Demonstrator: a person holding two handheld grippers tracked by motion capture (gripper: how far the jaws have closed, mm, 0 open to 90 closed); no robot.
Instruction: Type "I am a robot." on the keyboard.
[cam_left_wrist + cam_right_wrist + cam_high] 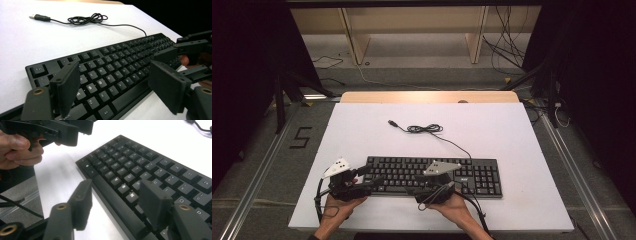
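Both grippers sit at the near edge of the black keyboard [432, 176], one per hand. Left gripper [112, 85]: jaws spread wide, nothing between the pads, released; it hangs over the keyboard's left end, letter keys straight ahead of it in the left gripper view. Right gripper [115, 205]: jaws apart too, no key or edge pinched, so released. One pad hangs over the bottom letter row near the N key [131, 195]; the other is off the keyboard's front edge, over the white table [522, 150]. So that gripper straddles the front edge, with the spacebar [117, 202] running between its pads.

Keyboard lies flat, long side across the table, just ahead of both tools. Its cable [452, 141] runs off the back edge, far side from the grippers, into a loose coil [424, 129], with the USB plug [392, 122] free on the table beyond.

Risks, as a judgement:
- Pads are wide and the keys small, so pushing down likely hits neighbouring keys too.
- If the right gripper closes across the front edge, its upper pad lands on keycaps; it could slip or pop a cap.
- Lifting by one end only would tilt or swing the keyboard; a light grip on smooth plastic may drop it.
- Sliding the keyboard toward the person drags the loose cable; coil could snag or pull tight.
- Grippers are near each other, and reaching across could knock them together.
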